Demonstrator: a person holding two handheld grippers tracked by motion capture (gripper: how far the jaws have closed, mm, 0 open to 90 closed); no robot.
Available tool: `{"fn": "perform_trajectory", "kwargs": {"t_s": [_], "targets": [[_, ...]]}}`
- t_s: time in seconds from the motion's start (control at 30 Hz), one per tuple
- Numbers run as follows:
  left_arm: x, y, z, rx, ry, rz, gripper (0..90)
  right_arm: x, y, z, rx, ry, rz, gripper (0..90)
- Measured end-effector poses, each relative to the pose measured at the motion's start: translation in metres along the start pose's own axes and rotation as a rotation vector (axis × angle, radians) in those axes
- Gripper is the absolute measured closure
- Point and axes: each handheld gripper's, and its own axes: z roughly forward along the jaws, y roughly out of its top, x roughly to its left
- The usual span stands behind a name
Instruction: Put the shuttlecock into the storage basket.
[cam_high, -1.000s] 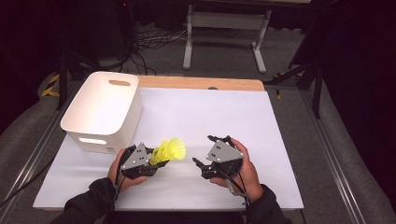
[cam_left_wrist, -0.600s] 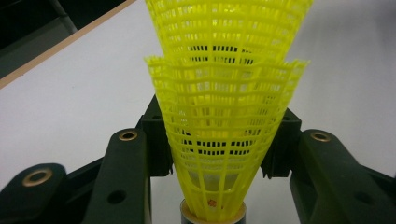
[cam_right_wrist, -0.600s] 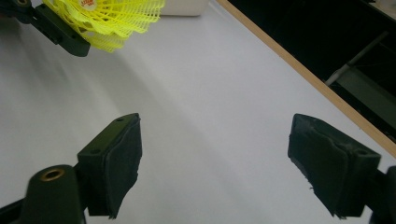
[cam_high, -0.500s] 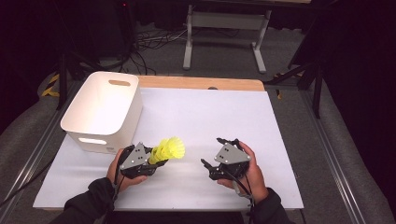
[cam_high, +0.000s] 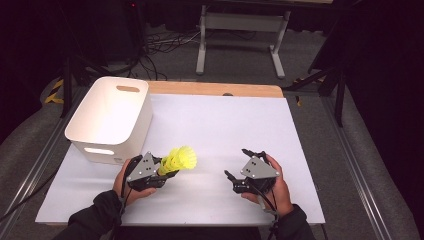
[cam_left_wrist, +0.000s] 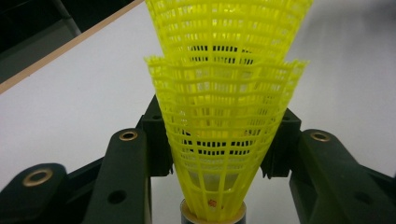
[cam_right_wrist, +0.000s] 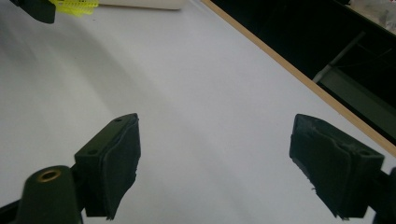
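The stacked yellow plastic shuttlecocks (cam_left_wrist: 224, 116), two lattice skirts nested one inside the other, sit between the jaws of the left gripper (cam_high: 167, 170), which presses on the lower skirt from both sides, just above the cork base seen at the bottom of the left gripper view. In the high view the stack points up and away from the left hand (cam_high: 131, 179), above the white table (cam_high: 220, 125) and just beside the near corner of the white plastic bin (cam_high: 107, 120). Such shuttlecocks are likely very light, and the open mesh looks springy rather than stiff, so a hard squeeze would probably crush or kink the skirt, while a loose one could let the smooth cone slide out forwards. The firmer place to take hold is low down, at the narrow neck or the round base, where the plastic is thickest. The nested pair may also slip apart if only the outer one is pinched. The right gripper (cam_high: 236, 165) hangs well apart over bare table, its jaws spread wide with nothing between them, held in the right hand (cam_high: 270, 187).
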Motion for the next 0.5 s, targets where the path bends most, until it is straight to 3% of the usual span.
{"fn": "perform_trajectory", "kwargs": {"t_s": [0.5], "targets": [[0.002, 0.000, -0.006, -0.009, 0.012, -0.010, 55.1, -0.001, -0.017, 0.001, 0.013, -0.007, 0.009, 16.7]]}}
